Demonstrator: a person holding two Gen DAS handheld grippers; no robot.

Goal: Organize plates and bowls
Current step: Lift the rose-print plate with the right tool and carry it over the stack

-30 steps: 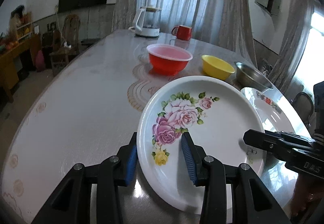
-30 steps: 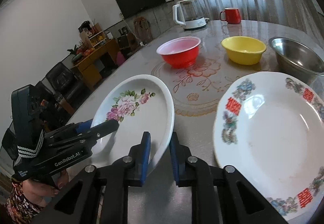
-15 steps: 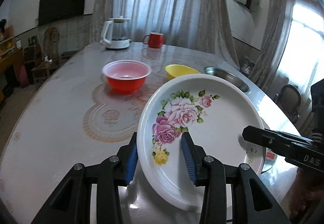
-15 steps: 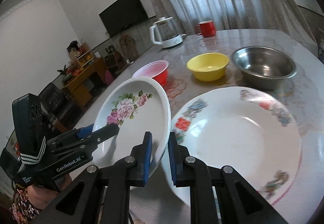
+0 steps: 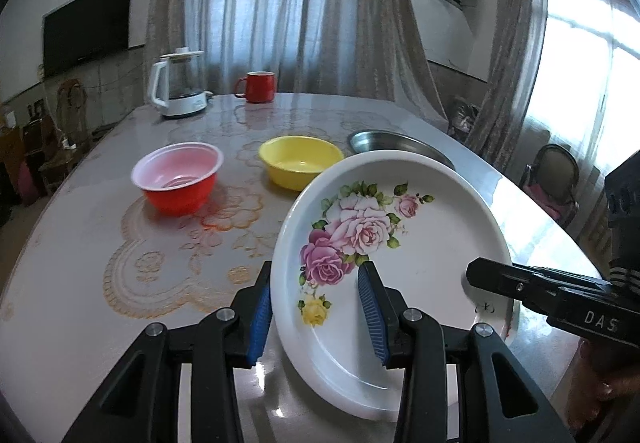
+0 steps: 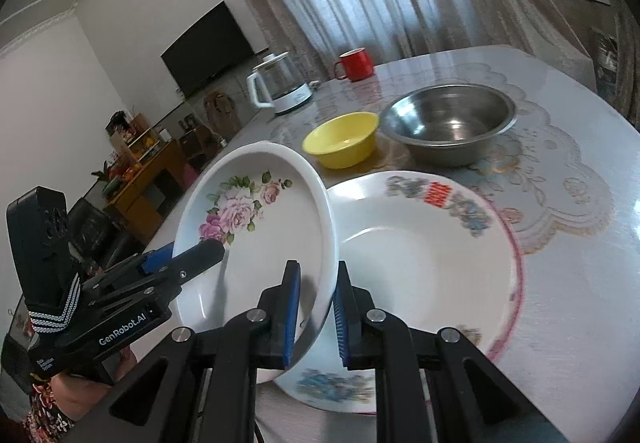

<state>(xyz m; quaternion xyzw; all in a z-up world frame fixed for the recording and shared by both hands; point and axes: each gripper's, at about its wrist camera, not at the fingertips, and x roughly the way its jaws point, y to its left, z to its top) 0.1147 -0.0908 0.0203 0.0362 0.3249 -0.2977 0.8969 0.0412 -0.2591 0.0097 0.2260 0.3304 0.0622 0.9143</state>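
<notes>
Since a second ago I have carried the rose plate clear of the bench and sideways, so it now hangs tilted over the left rim of the red-lettered plate, where before the two sat apart. I judge this to be the stacking step, with lowering and release not yet done. The left hand-held gripper stands partly open, clamped across the rose plate's near rim; the right hand-held gripper is nearly closed, pinching the opposite rim. Beyond the red-lettered plate, the steel bowl sits just behind it and the yellow bowl behind and left; the red bowl is further left. All three bowls and both plates appear empty, and no bowl is nested yet.
</notes>
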